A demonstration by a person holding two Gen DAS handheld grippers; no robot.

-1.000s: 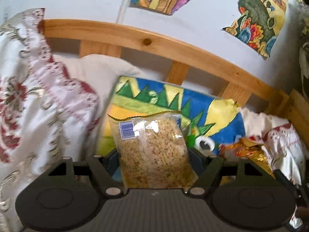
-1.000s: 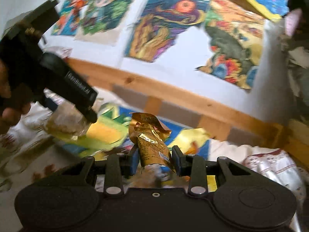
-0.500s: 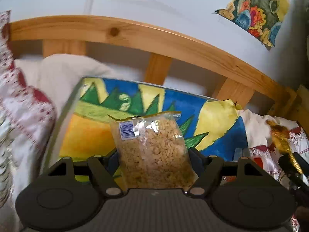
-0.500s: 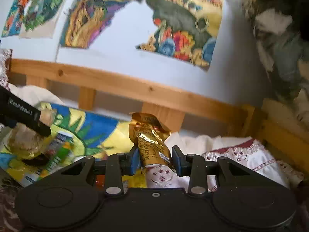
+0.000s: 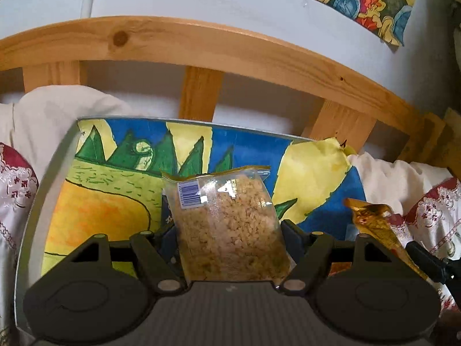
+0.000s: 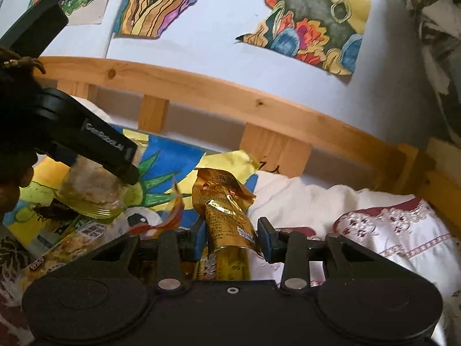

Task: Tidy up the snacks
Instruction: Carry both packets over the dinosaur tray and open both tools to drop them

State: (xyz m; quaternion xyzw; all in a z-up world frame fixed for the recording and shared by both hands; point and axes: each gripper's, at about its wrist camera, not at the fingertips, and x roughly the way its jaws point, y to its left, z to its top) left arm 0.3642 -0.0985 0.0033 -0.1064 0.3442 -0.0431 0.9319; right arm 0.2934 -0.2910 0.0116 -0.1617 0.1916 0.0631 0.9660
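A clear bag of puffed cereal bits (image 5: 227,225) sits upright in the left claw (image 5: 229,239), both fingers pressed against its sides, a barcode sticker near its top left corner. The bag hangs over a painted board (image 5: 115,178) of blue, green, yellow and orange that lies on the bed, its far edge close to the wooden headboard rail (image 5: 201,49).

The right claw (image 6: 230,236) is clamped on a crumpled gold foil snack packet (image 6: 224,207), which stands up between the blue finger pads (image 6: 266,239). From the left wrist view that same gold packet (image 5: 374,225) shows at the right edge of the board, over the white and maroon embroidered bedcover (image 5: 432,210).

From the right wrist view, the left claw (image 6: 98,178) with its bag comes in from the left side, above the painted board (image 6: 173,155). Beneath it, at the board's near edge, lie more snack packages (image 6: 75,239), one with green and yellow printing; I cannot make out what they are. A curled strip of orange wrapper (image 6: 173,213) sticks up just beside the gold packet.

Behind the headboard, colourful paintings (image 6: 311,26) hang on the pale wall. A white pillow (image 5: 57,106) rests at the left end of the headboard.
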